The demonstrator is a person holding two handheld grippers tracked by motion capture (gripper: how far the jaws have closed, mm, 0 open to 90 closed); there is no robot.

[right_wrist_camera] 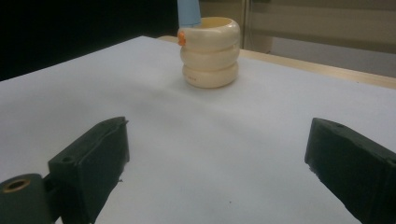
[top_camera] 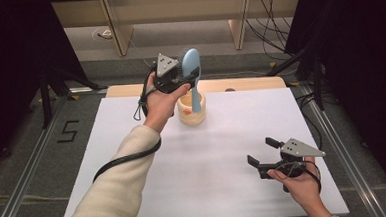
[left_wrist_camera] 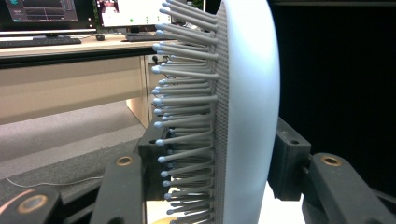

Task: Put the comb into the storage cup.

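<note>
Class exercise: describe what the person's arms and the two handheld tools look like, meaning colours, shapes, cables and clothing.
Both tools are black with two blocky jaws. The left tool and right tool each carry a grey three-cornered plate dotted with small holes, and a black cable trails from each. The left arm wears a cream knitted sleeve.

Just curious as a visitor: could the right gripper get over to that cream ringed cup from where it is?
Probably yes. The right gripper is open, and bare white table lies between it and the cup. The left gripper holds the hairbrush standing in it.
</note>
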